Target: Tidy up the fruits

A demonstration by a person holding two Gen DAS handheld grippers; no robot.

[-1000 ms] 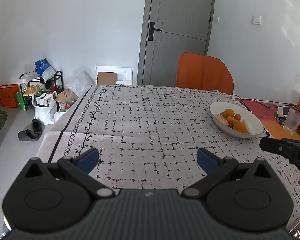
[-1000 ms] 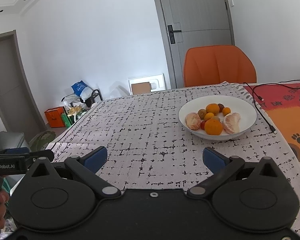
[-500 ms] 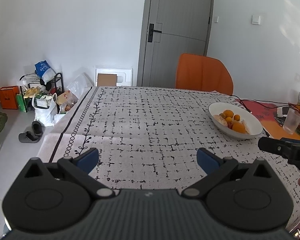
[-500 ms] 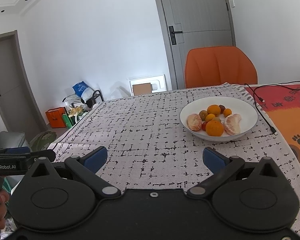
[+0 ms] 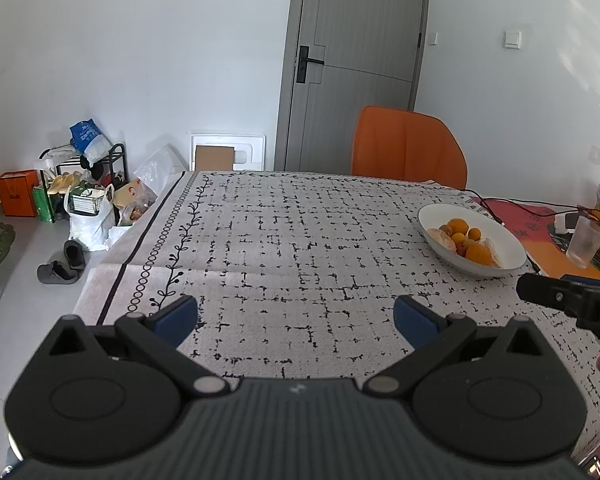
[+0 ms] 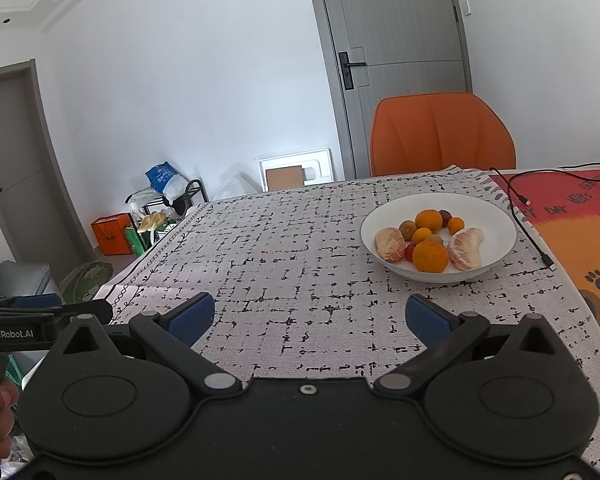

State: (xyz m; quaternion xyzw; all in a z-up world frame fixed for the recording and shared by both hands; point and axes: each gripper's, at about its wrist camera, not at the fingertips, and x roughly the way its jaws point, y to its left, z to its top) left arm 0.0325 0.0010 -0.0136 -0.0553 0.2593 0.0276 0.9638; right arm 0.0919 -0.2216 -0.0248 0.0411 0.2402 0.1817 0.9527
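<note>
The left gripper (image 5: 296, 316) hangs above the near part of the table, its blue fingers spread wide with nothing between them. The right gripper (image 6: 310, 316) is also spread wide and empty. In front of both lies a broad free stretch of the patterned tablecloth (image 5: 284, 240); its left edge, with a printed vine border, drops to the floor on the left of the left gripper.

The white bowl (image 6: 496, 216) stands ahead and to the right of the right gripper, well apart from its fingers. Inside are a large orange (image 6: 430, 257), two peeled citrus pieces (image 6: 466, 249), some smaller oranges and a few small dark fruits. From the left wrist view the bowl (image 5: 504, 236) is far to the right.

A black cable (image 6: 518, 196) runs just beside the bowl on its right, over a red and orange mat (image 6: 572, 220). An orange chair (image 6: 442, 134) stands behind the far table edge. A clear plastic cup (image 5: 584, 242) stands right of the bowl.
</note>
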